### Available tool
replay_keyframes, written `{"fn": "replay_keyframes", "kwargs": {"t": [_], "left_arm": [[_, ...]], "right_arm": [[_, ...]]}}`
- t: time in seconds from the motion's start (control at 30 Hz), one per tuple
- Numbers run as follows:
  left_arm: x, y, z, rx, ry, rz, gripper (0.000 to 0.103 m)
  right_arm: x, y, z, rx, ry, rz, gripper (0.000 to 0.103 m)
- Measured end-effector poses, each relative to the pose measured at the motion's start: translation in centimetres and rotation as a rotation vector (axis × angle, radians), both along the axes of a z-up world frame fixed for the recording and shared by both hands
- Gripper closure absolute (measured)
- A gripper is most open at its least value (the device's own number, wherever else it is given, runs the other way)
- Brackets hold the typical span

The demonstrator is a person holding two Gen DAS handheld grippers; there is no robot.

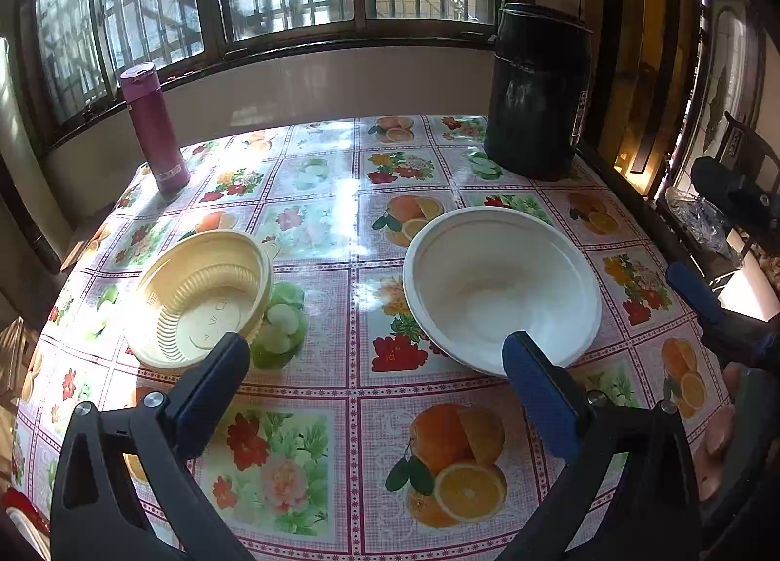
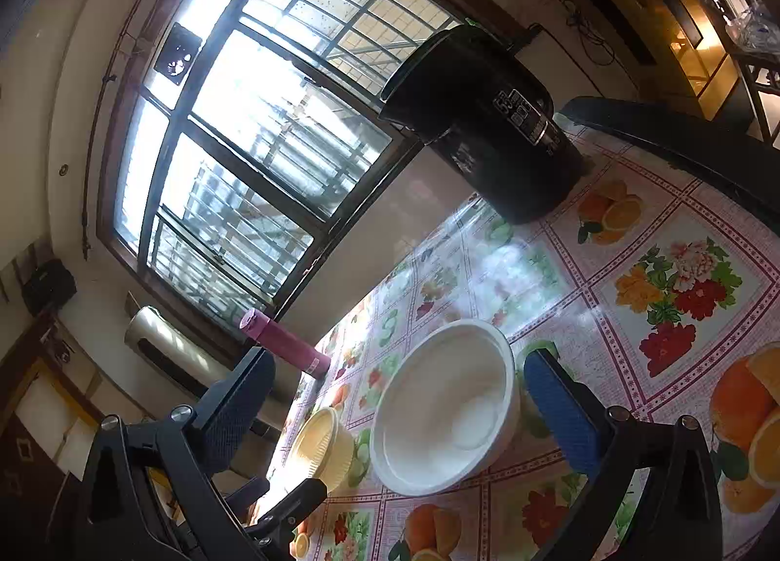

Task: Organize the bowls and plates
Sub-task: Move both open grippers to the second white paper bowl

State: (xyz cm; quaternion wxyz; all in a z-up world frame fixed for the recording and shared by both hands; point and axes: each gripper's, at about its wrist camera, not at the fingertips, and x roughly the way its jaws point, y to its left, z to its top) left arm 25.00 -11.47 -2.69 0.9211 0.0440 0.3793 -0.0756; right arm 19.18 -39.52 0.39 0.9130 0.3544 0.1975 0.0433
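The white bowl (image 1: 502, 288) stands on the bench (image 1: 312, 415), with the yellow bowl (image 1: 204, 298) well apart to its left. Both the left gripper (image 1: 373, 356) and right gripper (image 2: 397, 376) are wide, empty. The right one is perhaps above the white bowl.

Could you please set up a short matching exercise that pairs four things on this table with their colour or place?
Things:
1. ribbed bowl
2. smooth bowl
3. flask
4. tall pot

Descriptions:
A. black, at the far right of the table by the window
B. white, on the right half of the tablecloth
C. magenta, upright at the far left corner
D. pale yellow, on the left half of the tablecloth

Pairs: 1-D, 2-B, 3-C, 4-A
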Motion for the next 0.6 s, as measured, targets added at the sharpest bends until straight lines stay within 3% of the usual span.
{"fn": "replay_keyframes", "kwargs": {"t": [0.6], "left_arm": [[4.3, 0.3, -3.2, -0.077, 0.049, 0.109, 0.000]], "right_arm": [[1.0, -0.3, -1.0, 0.011, 0.030, 0.001, 0.000]]}}
